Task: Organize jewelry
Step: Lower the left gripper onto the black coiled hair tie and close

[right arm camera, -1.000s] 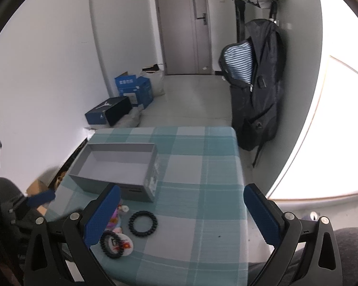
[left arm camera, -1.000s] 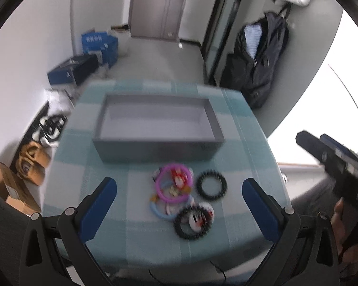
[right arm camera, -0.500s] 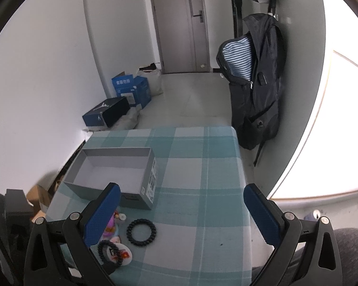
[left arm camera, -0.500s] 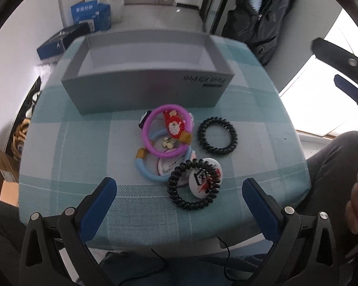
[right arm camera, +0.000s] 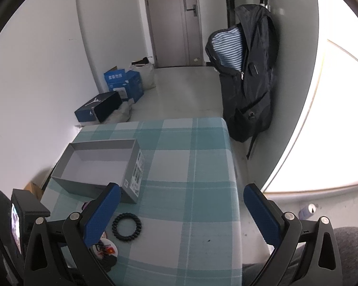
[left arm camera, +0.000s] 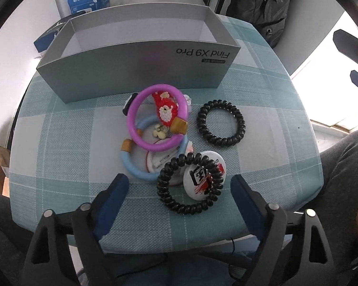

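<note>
An open grey box stands empty at the back of the checked table. In front of it lies a pile: a purple ring over a red Santa charm, a light blue ring, and a round badge inside a black coil tie. A second black coil tie lies apart on the right. My left gripper hangs just over the pile's near end. Its jaws are closing, with the badge's coil tie between them and neither pad touching it. My right gripper is open and holds nothing, over the table to the right.
A dark backpack hangs on the wall beyond the table's far right corner. Blue cartons and a shoe box sit on the floor at the left. A person's grey-clad leg is beside the table's near right edge.
My left gripper has dropped and tipped down towards the pile, which now looms much larger. Its jaws have narrowed. The right gripper has hardly moved.
</note>
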Action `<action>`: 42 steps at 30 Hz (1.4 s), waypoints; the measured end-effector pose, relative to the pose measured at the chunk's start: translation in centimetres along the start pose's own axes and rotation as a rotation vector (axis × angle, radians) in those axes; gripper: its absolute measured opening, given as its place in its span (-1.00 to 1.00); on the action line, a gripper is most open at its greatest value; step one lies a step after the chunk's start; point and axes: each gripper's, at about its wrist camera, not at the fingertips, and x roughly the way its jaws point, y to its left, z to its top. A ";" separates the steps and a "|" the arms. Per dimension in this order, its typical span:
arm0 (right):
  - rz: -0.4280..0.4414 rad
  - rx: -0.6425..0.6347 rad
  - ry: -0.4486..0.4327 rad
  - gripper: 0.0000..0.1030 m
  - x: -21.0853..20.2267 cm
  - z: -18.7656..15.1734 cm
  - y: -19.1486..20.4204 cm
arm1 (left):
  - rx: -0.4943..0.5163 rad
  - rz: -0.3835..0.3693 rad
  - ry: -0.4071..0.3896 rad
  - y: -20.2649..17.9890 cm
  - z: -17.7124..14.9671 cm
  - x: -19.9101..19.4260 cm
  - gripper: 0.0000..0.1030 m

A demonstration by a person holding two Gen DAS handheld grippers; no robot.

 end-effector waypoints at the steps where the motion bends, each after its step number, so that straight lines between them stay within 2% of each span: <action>1: 0.000 0.001 0.001 1.00 0.0 0.0 0.0 | -0.004 0.002 -0.002 0.1 -0.1 -0.2 0.49; 3: -0.002 0.001 0.001 1.00 0.0 0.0 0.0 | -0.009 0.006 -0.005 0.5 0.2 -0.2 0.37; 8: -0.001 -0.009 -0.001 1.00 0.0 -0.1 0.2 | 0.022 0.019 -0.015 0.9 -0.2 -0.4 0.21; 15: -0.009 -0.016 0.000 1.00 0.1 -0.1 0.6 | 0.018 -0.013 -0.012 1.2 -0.4 -0.5 -0.06; 24: -0.023 -0.010 0.018 1.00 0.3 -0.2 0.7 | 0.004 -0.003 -0.006 2.4 -0.6 -1.2 -0.13; 26: -0.024 -0.014 0.027 1.00 0.5 -0.3 0.8 | -0.017 -0.024 -0.005 2.9 -0.5 -1.4 -0.13; 29: 0.015 -0.019 0.077 1.00 1.3 -0.4 1.1 | -0.037 -0.030 -0.001 3.6 -0.5 -1.7 -0.13; 34: 0.143 0.009 0.226 0.96 3.9 -1.4 1.6 | -0.065 -0.048 -0.028 4.5 0.0 -2.6 -0.13; 36: 0.160 0.011 0.264 0.86 4.7 -1.9 2.0 | -0.064 -0.069 -0.041 4.8 -0.1 -3.1 -0.13; 40: 0.142 -0.022 0.341 0.65 6.3 -2.7 3.3 | -0.085 -0.089 -0.067 5.4 0.4 -3.5 -0.13; 42: 0.138 -0.047 0.393 0.32 7.4 -3.2 4.0 | -0.104 -0.104 -0.072 6.0 0.5 -3.6 -0.13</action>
